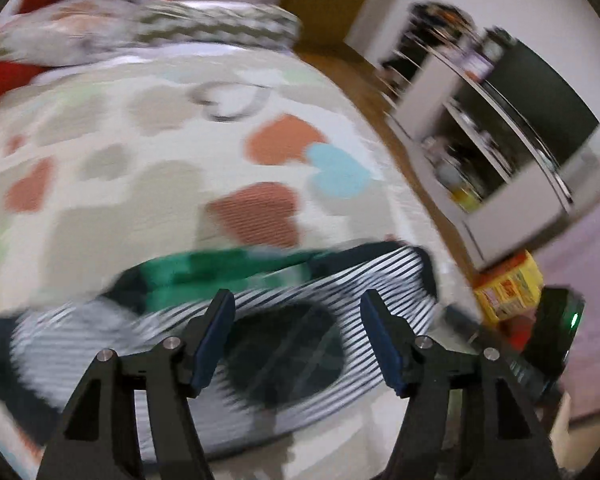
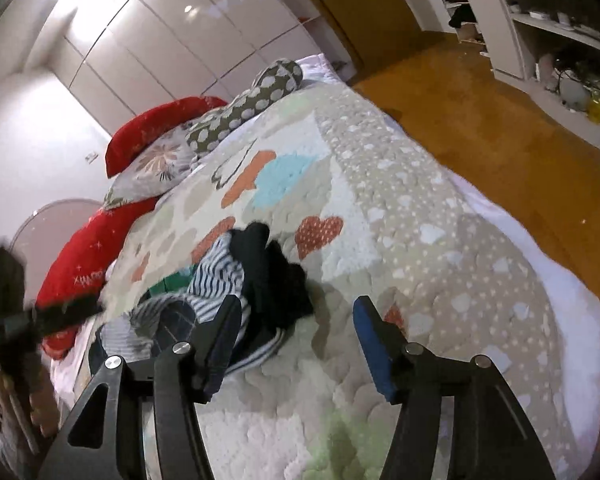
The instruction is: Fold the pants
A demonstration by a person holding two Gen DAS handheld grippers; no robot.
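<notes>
The pants (image 1: 260, 312) are blue-and-white striped with dark trim, lying bunched on the quilted bed; the left wrist view is motion-blurred. A green garment (image 1: 204, 272) lies just beyond them. My left gripper (image 1: 298, 300) is open and empty, hovering over the striped cloth. In the right wrist view the pants (image 2: 224, 276) sit in a crumpled heap with a dark part on top. My right gripper (image 2: 296, 308) is open and empty, just right of the heap above the quilt. The left gripper (image 2: 8, 320) shows blurred at the far left.
The bed quilt (image 2: 400, 208) has heart patches. Red pillows (image 2: 156, 128) and patterned pillows (image 2: 256, 96) lie at the head. A wooden floor (image 2: 480, 120) and white shelves (image 2: 548, 28) lie right of the bed. A yellow box (image 1: 508, 288) sits by the bed.
</notes>
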